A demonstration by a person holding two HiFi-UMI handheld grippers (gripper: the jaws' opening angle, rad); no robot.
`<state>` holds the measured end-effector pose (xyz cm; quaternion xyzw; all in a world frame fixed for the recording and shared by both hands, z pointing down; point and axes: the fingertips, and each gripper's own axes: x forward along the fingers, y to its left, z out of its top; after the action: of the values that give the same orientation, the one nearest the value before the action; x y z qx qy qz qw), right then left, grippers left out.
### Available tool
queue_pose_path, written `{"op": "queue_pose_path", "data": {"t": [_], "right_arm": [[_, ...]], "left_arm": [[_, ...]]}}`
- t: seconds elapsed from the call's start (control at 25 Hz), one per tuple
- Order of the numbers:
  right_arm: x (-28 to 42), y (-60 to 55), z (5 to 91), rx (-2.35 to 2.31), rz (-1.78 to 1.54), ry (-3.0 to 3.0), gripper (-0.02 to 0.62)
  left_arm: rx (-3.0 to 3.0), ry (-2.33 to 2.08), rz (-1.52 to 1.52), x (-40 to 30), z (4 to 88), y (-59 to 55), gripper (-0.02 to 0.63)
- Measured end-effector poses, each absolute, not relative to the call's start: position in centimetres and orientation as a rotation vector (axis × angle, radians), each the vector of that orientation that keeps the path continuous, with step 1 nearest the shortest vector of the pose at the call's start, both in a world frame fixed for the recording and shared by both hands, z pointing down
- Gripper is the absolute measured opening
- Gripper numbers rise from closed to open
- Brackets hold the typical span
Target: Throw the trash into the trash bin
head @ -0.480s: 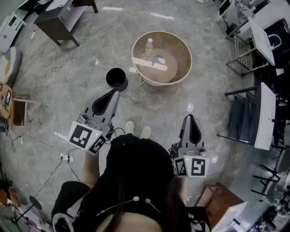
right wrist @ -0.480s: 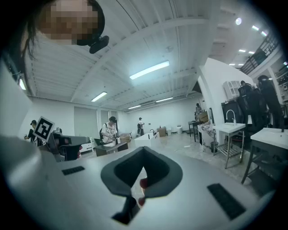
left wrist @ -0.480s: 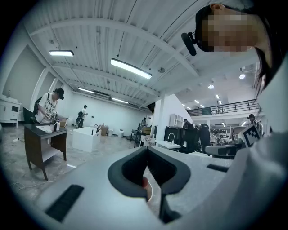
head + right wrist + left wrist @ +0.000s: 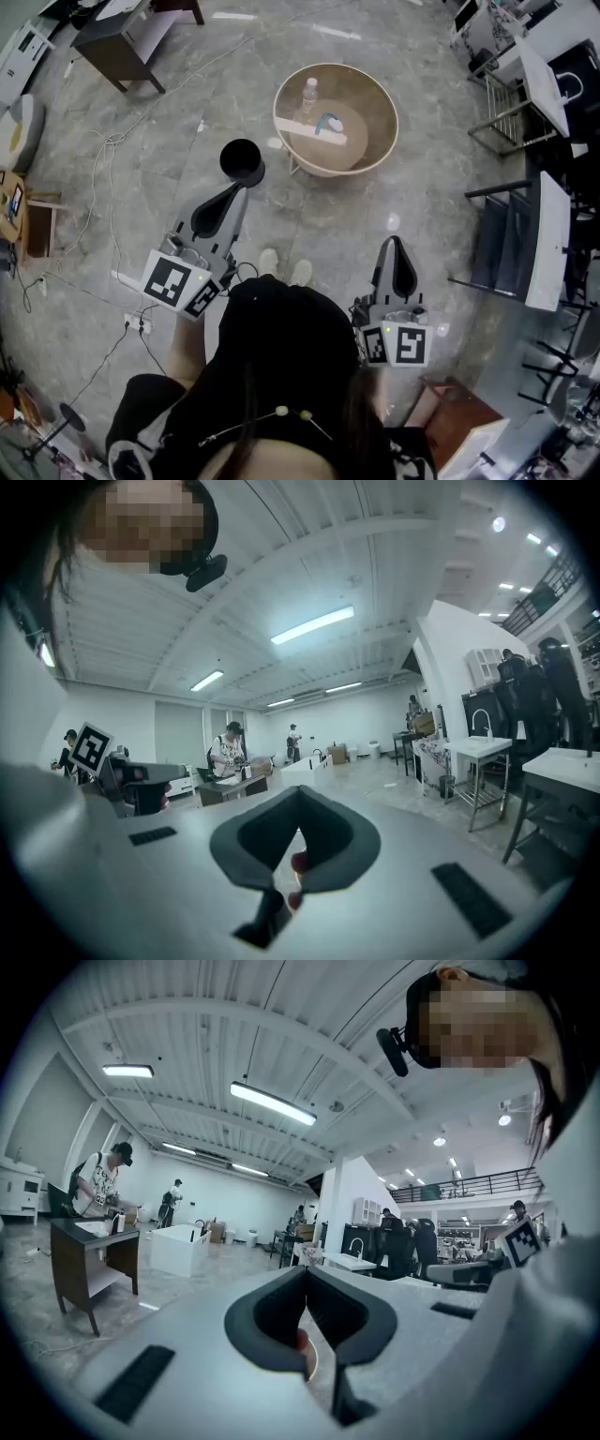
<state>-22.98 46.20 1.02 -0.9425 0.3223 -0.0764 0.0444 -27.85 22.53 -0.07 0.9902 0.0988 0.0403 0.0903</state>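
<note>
I had both claws held out level in front of me, the left gripper (image 4: pixel 233 193) and the right gripper (image 4: pixel 394 243) each with its jaws pressed together and nothing between them. The trash lay ahead on the round table (image 4: pixel 385 150): a bottle (image 4: pixel 307 97) standing upright near the far side, a pale flat strip (image 4: pixel 309 131) lying across the middle, and a small blue-and-white piece (image 4: pixel 329 123) just beside the strip; what that piece was I could not tell. The bin (image 4: pixel 242 161) stood on the floor just to the left of the table, close to it but not touching, its mouth open upward. As I judged it, nothing had been picked up yet, so the step in hand was the approach. To do it well I would step closer, spread the jaws before reaching over the rim, and take the bottle first around its body, since it stood tall and clear of the rest. The left claw was nearer the bin, so it seemed the better one for the carry and the drop. The flat strip looked harder to pinch and would want a low, edge-on grab.
</note>
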Motion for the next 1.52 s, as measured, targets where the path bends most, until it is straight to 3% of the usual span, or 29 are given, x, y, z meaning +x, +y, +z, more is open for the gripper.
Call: {"op": "queue_pose_path", "data": {"t": [0.56, 0.72, 0.8, 0.92, 1.52], "right_arm": [[-23.7, 42.4, 2.5, -2.812, -0.272, 0.992, 0.003], [-23.7, 42.1, 3.9, -2.828, -0.299, 0.998, 0.04], [-23.3, 42.2, 4.8, -2.852, -0.324, 1.005, 0.091], [-22.4, 42.3, 5.6, -2.874, -0.352, 1.009, 0.092], [-9.2, 39.8, 9.9, -2.876, -0.506, 1.153, 0.13]], "left_arm": [[2.851, 0.32, 0.003, -30.2, 0.4, 17.4, 0.008], [2.867, 0.411, 0.002, -30.2, 1.1, 16.9, 0.143], [2.888, 0.429, 0.012, -29.9, 1.6, 16.8, 0.152], [2.907, 0.441, 0.036, -29.4, 2.1, 16.9, 0.152], [2.889, 0.318, 0.047, -16.6, 3.3, 15.9, 0.15]]}}
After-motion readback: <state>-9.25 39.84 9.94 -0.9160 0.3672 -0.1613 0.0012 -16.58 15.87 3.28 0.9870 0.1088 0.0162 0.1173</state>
